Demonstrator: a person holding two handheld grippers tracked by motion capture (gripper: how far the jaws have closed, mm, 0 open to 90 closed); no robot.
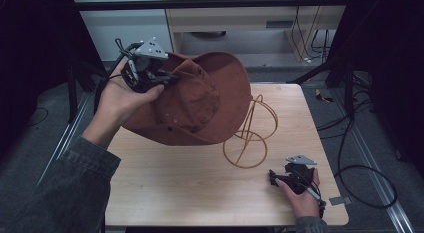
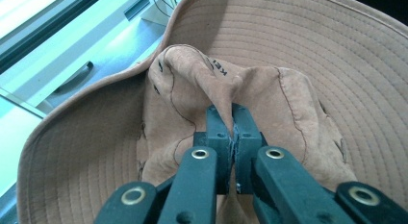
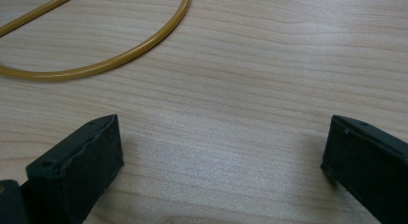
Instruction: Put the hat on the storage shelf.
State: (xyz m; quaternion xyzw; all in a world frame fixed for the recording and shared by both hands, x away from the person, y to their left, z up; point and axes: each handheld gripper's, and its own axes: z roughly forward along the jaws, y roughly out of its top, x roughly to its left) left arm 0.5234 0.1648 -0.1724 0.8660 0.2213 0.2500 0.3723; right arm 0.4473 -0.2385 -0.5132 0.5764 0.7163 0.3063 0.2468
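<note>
Brown brimmed hat (image 1: pixel 200 100), crown fold clamped in left tongs (image 2: pixel 233 137) above wire hat stand (image 1: pixel 252 130); right tongs (image 3: pixel 221 161) apart on tabletop (image 3: pixel 250 89); risk: thin fold slipping, hat dropping.

free room and obstacles on the table top
the wire stand (image 1: pixel 251 134) occupies the table (image 1: pixel 165 183) right of centre; the hat (image 1: pixel 200 100), held aloft in the left gripper (image 1: pixel 167 78), overhangs the stand's left side and the far left of the table. bare wood lies open in the near left and middle, and between the stand's base ring and the right gripper (image 1: pixel 274 179).
</note>
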